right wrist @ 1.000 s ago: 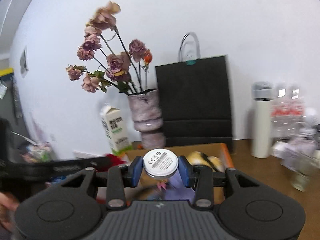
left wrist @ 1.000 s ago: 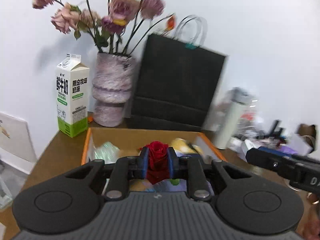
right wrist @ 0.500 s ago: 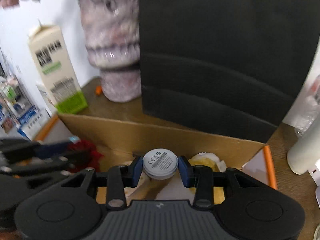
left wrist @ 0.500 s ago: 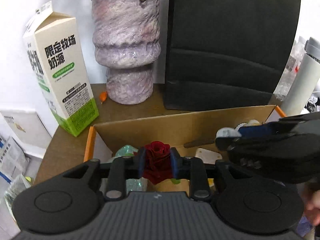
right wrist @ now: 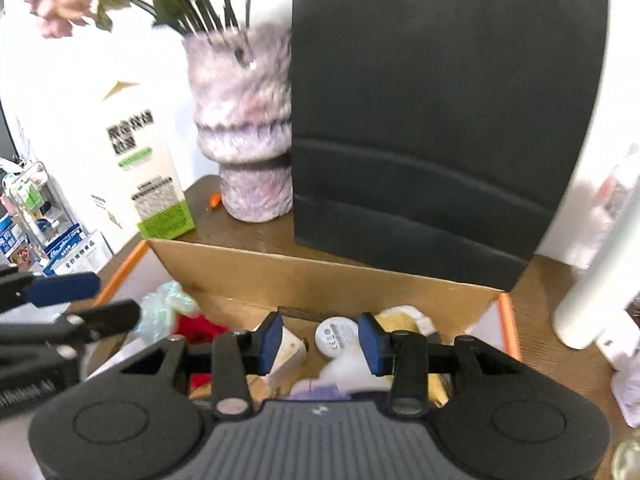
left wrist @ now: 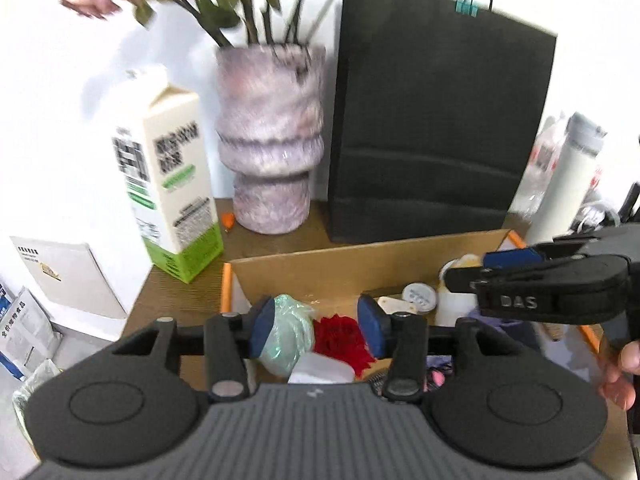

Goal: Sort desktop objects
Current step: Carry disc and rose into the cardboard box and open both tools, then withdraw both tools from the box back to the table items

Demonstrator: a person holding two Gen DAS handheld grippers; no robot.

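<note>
A cardboard box [left wrist: 320, 270] with orange-edged flaps sits on the brown desk; it also shows in the right wrist view [right wrist: 328, 280]. My left gripper [left wrist: 318, 330] is open above it. The red rose [left wrist: 340, 340] lies in the box below the jaws, beside a green plastic wad [left wrist: 286, 332]. My right gripper [right wrist: 320, 342] is open over the box. The white round disc [right wrist: 336, 336] lies in the box under it and also shows in the left wrist view [left wrist: 418, 297]. The right gripper shows in the left wrist view [left wrist: 472, 268], the left gripper in the right wrist view [right wrist: 116, 298].
Behind the box stand a milk carton [left wrist: 172, 196], a mauve vase of dried flowers [left wrist: 272, 148] and a black paper bag [left wrist: 432, 132]. A white bottle [left wrist: 568, 180] stands at the right. A small orange bit [left wrist: 229, 220] lies by the vase.
Both grippers have opened over the box. The red rose has dropped from the left jaws and the white disc from the right jaws; both now lie in the box.
</note>
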